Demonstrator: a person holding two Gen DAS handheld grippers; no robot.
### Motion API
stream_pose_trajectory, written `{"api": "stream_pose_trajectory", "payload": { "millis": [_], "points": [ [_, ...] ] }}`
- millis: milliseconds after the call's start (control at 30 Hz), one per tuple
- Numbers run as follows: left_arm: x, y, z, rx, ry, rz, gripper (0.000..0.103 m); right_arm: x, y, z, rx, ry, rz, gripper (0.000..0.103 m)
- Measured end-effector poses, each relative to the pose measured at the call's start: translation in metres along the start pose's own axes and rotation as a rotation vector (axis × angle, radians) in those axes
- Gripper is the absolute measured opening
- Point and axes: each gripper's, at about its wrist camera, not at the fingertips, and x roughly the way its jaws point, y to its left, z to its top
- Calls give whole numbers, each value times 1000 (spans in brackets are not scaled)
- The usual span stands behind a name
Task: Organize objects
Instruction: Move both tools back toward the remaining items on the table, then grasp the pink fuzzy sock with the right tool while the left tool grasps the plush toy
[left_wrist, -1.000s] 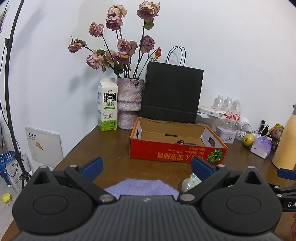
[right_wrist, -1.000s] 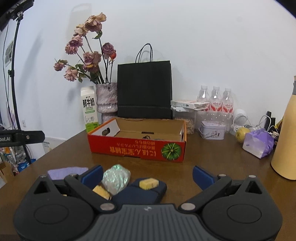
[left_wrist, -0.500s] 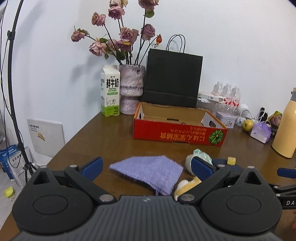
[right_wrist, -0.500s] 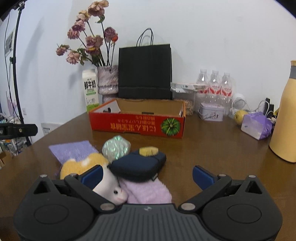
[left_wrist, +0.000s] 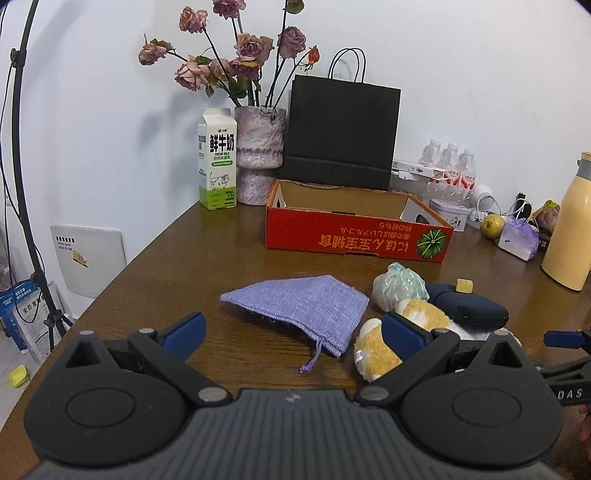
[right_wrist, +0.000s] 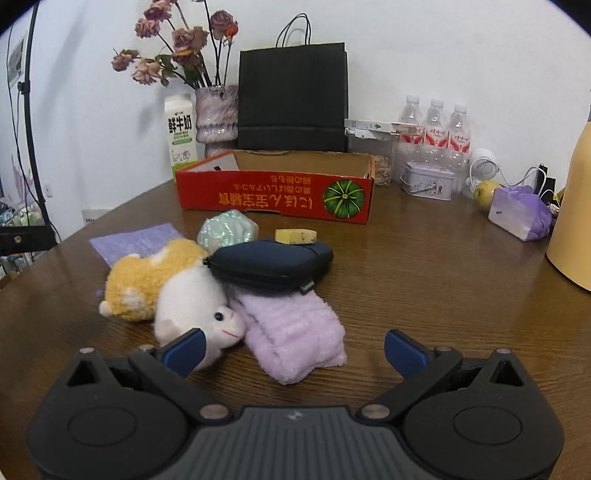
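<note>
Both empty, jaws spread wide: right gripper (right_wrist: 293, 350) just short of the lilac towel roll (right_wrist: 295, 332), left gripper (left_wrist: 293, 332) before the purple pouch (left_wrist: 303, 308). Soft and light, long axis running away from the camera under the navy case (right_wrist: 271, 264); best pinched across its near end. Beyond, plush toy (right_wrist: 166, 288) touching its left side, red box (right_wrist: 273, 194) at the tabletop's (right_wrist: 424, 266) rear.

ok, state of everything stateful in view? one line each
left gripper: jaws open, holding nothing
right gripper: jaws open, holding nothing
red cardboard box: open-topped, upright
navy pouch: zipped shut, lying across the lilac sock
purple drawstring bag: flat on the table
plush toy: lying on its side
milk carton: upright, closed
black paper bag: standing upright
</note>
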Motion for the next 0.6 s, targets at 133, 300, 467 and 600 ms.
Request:
{"api": "stream_pose_trajectory", "payload": {
  "millis": [133,300,467,600],
  "points": [
    [0,1,0,-1,0,0,103,4,-5,4,3,-2,7,103],
    [2,0,0,1,9,1,103,13,-9,5,-13,3,27,103],
    [5,-3,-1,6,15,-4,103,30,-18,7,-9,36,41,101],
    [9,-6,-2,6,23,-10,103,37,-23,5,22,59,102,88]
  ]
}}
